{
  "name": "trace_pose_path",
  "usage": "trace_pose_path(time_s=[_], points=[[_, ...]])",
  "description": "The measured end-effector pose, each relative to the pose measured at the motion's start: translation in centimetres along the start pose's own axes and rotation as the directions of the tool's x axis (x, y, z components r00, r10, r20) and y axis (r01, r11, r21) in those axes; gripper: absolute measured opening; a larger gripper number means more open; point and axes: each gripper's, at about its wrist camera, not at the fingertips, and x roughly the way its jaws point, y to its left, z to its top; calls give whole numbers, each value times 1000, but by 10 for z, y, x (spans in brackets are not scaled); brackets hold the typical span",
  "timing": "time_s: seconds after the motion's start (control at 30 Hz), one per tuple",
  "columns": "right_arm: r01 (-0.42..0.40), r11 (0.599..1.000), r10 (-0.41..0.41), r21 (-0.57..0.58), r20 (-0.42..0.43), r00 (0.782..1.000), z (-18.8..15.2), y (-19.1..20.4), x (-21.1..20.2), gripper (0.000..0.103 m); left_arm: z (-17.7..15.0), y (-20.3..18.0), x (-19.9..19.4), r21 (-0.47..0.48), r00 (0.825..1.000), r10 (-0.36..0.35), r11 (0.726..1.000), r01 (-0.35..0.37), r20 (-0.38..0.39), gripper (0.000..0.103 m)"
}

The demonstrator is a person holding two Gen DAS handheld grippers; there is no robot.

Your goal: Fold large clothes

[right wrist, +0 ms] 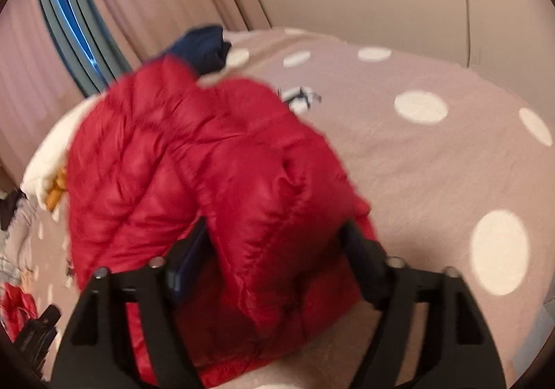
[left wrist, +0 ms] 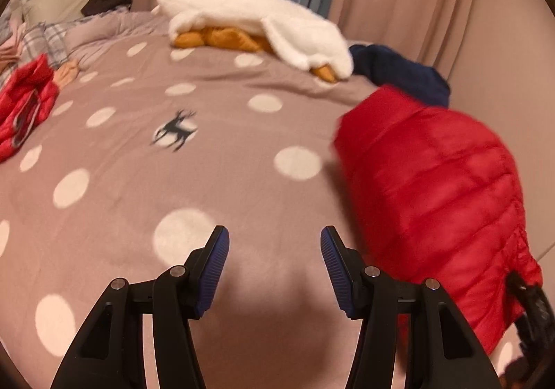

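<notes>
Releasing red puffer jacket [right wrist: 208, 181] onto bed [right wrist: 433, 163], right gripper [right wrist: 277, 250] jaws spreading around a fold; left gripper [left wrist: 274, 260] hovering, jaws spread, empty, jacket at two o'clock.

So the red puffer jacket [right wrist: 194, 181] is bunched into a rounded, puffy heap on the near right part of the bed, quilted shell facing up, shiny and wrinkled. A thick fold of it sits up between the right gripper's [right wrist: 277, 240] jaws. Its far end overlaps a navy garment [left wrist: 402, 73]; a white one lies just left.
</notes>
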Motion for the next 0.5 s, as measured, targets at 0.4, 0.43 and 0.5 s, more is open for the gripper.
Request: trace_pose_path(time_s=[0.4,0.43,0.5], points=[[-123,984,135,-126,99,986,57,46,-38,65,38,-33,39,-28,1000,-26,999,26,4,55],[-144,982,155,-119,90,984,60,46,-35,65,40,-34,47,-40,999,-35,999,34,-13,55],[-183,972,196,-150,80,977,66,56,-18,63,41,-38,69,-61,997,-50,997,46,-61,55]])
